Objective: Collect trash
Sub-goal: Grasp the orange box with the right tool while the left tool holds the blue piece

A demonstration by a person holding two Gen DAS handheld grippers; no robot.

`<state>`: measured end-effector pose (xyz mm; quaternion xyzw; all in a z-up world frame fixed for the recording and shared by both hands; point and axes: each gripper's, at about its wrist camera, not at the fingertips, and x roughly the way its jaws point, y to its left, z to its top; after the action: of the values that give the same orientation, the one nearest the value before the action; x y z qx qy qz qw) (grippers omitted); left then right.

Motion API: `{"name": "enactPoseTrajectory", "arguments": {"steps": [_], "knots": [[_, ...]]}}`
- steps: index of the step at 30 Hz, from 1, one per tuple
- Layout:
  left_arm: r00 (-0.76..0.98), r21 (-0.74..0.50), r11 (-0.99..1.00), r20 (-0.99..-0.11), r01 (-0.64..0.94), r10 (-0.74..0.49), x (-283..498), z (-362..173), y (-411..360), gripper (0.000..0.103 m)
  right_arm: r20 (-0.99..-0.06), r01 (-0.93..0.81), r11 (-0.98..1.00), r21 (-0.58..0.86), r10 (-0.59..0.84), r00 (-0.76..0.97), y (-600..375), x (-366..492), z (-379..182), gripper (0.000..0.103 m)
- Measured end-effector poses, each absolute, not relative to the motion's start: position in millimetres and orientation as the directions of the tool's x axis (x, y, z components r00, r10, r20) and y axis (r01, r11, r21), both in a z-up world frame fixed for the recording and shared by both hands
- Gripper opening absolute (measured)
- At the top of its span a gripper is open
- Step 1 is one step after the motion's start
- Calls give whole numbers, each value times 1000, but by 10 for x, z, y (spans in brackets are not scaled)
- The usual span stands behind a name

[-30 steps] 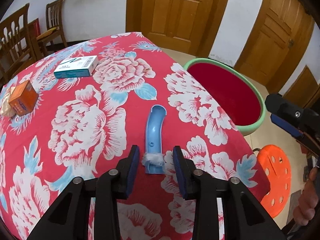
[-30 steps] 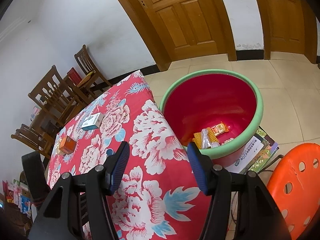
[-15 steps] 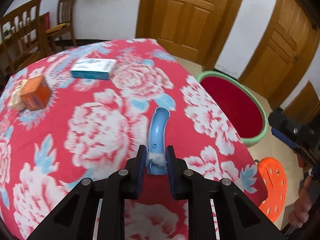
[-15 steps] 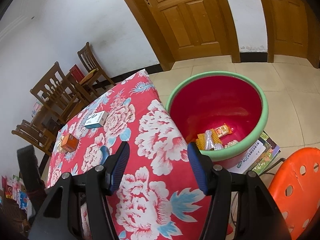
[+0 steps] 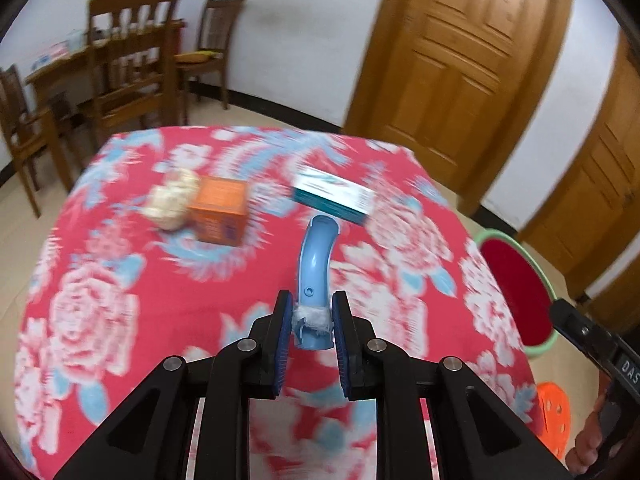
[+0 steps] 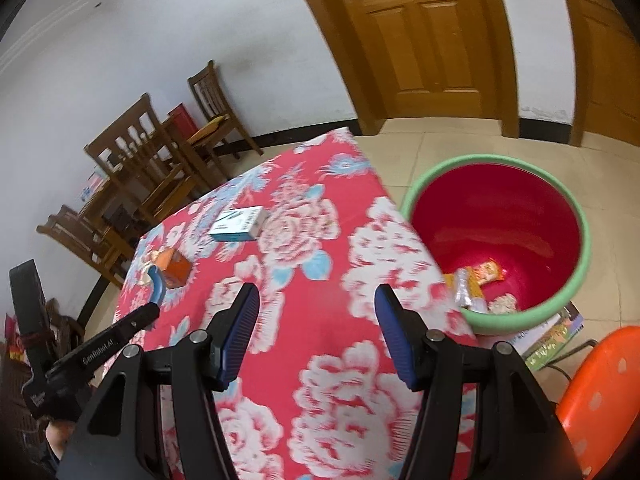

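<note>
The left gripper (image 5: 308, 322) is clamped on the lower end of a curved blue plastic piece (image 5: 314, 268), its blue pads pressing a patch of crinkled clear tape wrapped around that end. The piece juts forward from the jaws, arcing up and away, apparently lifted clear of the counter (image 5: 120, 280) so it can be carried off as trash.

Taking that blue piece as the landmark: just beyond its far tip lies a white and teal box (image 5: 332, 196). Left of the tip sits an orange box (image 5: 219, 210), with a pale crumpled wrapper (image 5: 172, 200) touching the box's left side. To the right, past the counter's edge and lower down on the floor, stands a red bin with a green rim (image 5: 516, 280), the likely destination. It already holds several wrappers (image 6: 476, 280), seen from the right wrist view.

The right gripper (image 6: 316, 328) stands open with nothing between its pads, hovering over the counter near the bin side, perhaps waiting its turn.

A second ago the left jaws were wide apart with the blue piece lying flat on the cloth between them. They have since closed on it, and the piece now rides with the gripper while the boxes appear nearer the centre of the view.
</note>
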<state>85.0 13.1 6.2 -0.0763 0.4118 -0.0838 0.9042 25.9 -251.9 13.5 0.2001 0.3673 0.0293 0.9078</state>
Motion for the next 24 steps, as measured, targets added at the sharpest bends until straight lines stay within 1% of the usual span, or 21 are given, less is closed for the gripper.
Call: {"name": "enactPoseTrajectory", "arguments": {"steps": [9, 11, 13, 24], "knots": [[691, -196, 979, -715, -50, -108, 907, 182, 822, 20, -671, -10, 930, 368, 273, 689, -1909, 571, 191, 62], [696, -197, 978, -712, -70, -94, 914, 189, 917, 20, -674, -38, 933, 359, 287, 681, -1758, 637, 207, 65], [699, -200, 975, -711, -93, -79, 938, 188, 1035, 20, -677, -68, 935, 348, 301, 671, -1598, 712, 220, 66], [701, -226, 958, -712, -175, -40, 1056, 100, 1454, 20, -709, -140, 926, 350, 360, 606, -802, 1180, 151, 66]]}}
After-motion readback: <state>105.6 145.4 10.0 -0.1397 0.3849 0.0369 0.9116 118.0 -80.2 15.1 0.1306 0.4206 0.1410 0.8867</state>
